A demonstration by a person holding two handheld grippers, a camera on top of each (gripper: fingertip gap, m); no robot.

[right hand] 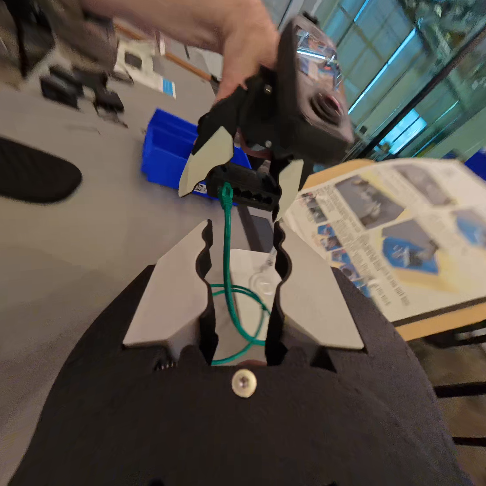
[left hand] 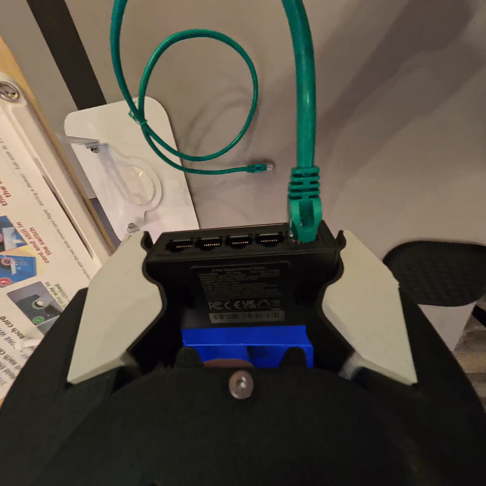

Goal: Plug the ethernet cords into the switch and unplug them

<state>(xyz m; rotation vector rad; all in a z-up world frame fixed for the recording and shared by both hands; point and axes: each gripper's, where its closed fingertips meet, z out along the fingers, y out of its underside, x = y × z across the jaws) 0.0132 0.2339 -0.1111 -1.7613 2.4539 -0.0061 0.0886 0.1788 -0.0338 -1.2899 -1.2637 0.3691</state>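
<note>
My left gripper (left hand: 244,236) is shut on the black ethernet switch (left hand: 242,284), one finger on each short side, holding it above the grey table. A green ethernet cord (left hand: 306,105) has its plug (left hand: 305,207) in the rightmost port; the other ports are empty. The cord's free plug (left hand: 259,167) lies on the table. In the right wrist view, my right gripper (right hand: 243,231) is open just below the switch (right hand: 244,189). The cord (right hand: 226,249) hangs down from the plug (right hand: 226,194) between its fingers without being gripped.
A white plate with a clear plastic holder (left hand: 126,168) lies under the cord loop. An instruction sheet on a wooden board (right hand: 394,223) lies beside it. A blue bin (right hand: 168,155) stands behind the switch. A black mat (left hand: 441,273) lies on the table. A hand (right hand: 231,39) holds the left gripper. Tip to tip, the grippers are about 12 cm apart.
</note>
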